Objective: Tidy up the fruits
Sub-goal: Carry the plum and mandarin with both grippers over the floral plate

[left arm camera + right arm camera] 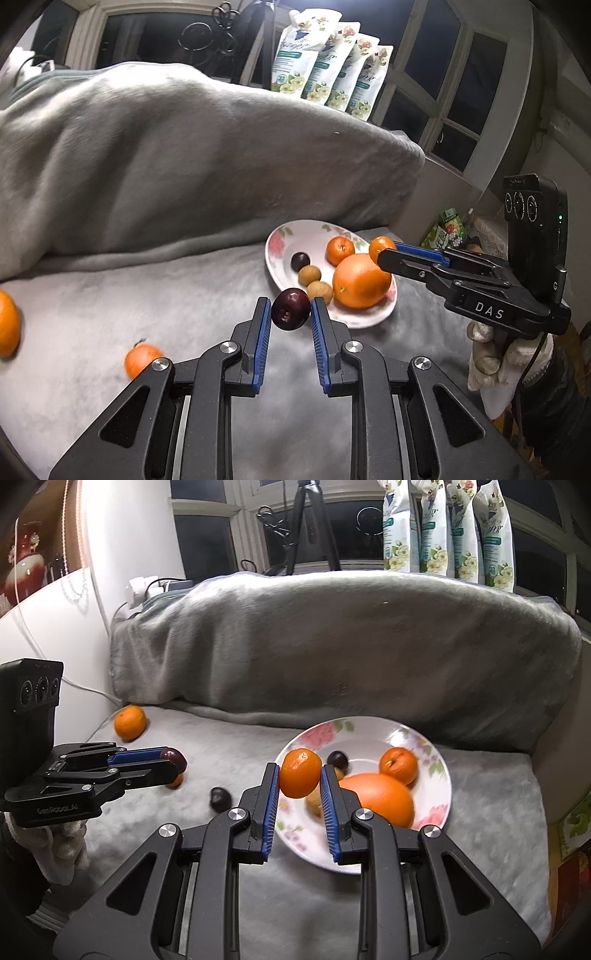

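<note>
Left claw: my left gripper [290, 310] is clenched on a dark plum [290, 309], just off the plate's [280, 240] 7 o'clock rim.
Right claw: my right gripper [299, 775] pinches a small tangerine [300, 772] above the plate's 9 o'clock side.
Plate load: big orange [361, 281], another tangerine, a small plum and longans crowd it.
Strays: a tangerine [142, 360] on the blanket [147, 295] at my left view's 8 o'clock.
Risk: round fruit released onto the crowded plate could, I judge, roll off; my claws may collide.

Grey fleece blanket [332, 657] covering surface, bunching into high ridge behind. Dark night windows [447, 77] with pale frames running along back. Flowered refill pouches [447, 528] standing on sill. White wall [133, 535] glowing under lamp light at left; tripod [314, 520] standing beyond.
</note>
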